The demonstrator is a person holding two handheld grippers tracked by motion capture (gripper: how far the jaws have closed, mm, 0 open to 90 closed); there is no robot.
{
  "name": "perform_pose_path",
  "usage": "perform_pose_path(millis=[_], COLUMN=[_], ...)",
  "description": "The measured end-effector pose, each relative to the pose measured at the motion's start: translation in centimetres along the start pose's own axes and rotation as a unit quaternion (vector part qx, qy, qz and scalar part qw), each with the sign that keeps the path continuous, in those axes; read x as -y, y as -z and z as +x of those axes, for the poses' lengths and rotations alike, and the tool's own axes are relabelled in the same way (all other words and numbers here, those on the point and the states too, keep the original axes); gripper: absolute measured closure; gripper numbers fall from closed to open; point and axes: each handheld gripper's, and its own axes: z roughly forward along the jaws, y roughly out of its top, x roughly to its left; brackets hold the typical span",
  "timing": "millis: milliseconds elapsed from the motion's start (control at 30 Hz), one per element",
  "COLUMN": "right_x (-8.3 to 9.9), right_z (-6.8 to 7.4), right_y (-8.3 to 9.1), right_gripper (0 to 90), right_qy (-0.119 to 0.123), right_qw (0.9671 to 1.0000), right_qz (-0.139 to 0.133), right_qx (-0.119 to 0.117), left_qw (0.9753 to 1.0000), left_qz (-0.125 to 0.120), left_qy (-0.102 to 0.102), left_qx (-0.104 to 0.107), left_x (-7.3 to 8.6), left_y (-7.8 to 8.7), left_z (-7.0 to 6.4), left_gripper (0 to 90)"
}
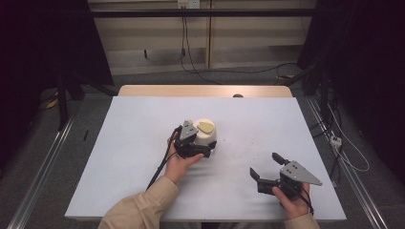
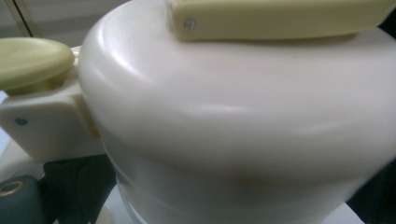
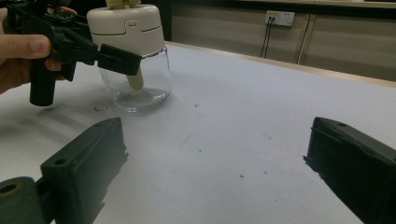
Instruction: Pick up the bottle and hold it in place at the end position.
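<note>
One jar [image 1: 205, 136] with a cream lid sits mid-table [image 1: 133, 143]; our left gripper [image 1: 198, 150] clasps it, and our right gripper [image 1: 268, 168] gapes near the front edge.

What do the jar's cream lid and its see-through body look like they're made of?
The lid looks like smooth cream plastic with a soft sheen and moulded seams. The jar body looks like clear glass, transparent with bright reflections and a thick base, though clear plastic can't be ruled out.
</note>
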Motion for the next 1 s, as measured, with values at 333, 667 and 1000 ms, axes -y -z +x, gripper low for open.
perform_pose_path(millis=[333, 667, 1000], right_x=[-0.03, -0.04, -0.13], right_z=[0.15, 0.25, 0.38], right_y=[-0.13, -0.19, -0.58], right_gripper=[3.7, 3.8, 3.6], right_qy=[0.004, 0.007, 0.008], right_qw=[1.0, 0.9999, 0.9999], right_qz=[0.003, 0.003, 0.008], right_qx=[-0.005, -0.007, -0.01], left_qw=[1.0, 0.9999, 0.9998], left_qz=[0.006, 0.007, -0.01], left_qy=[0.0, -0.011, -0.015], left_qx=[0.002, -0.001, -0.002], left_x=[-0.08, 0.03, 0.58], left_y=[0.16, 0.28, 0.29], left_z=[0.06, 0.05, 0.0], left_gripper=[4.9, 4.9, 4.8])
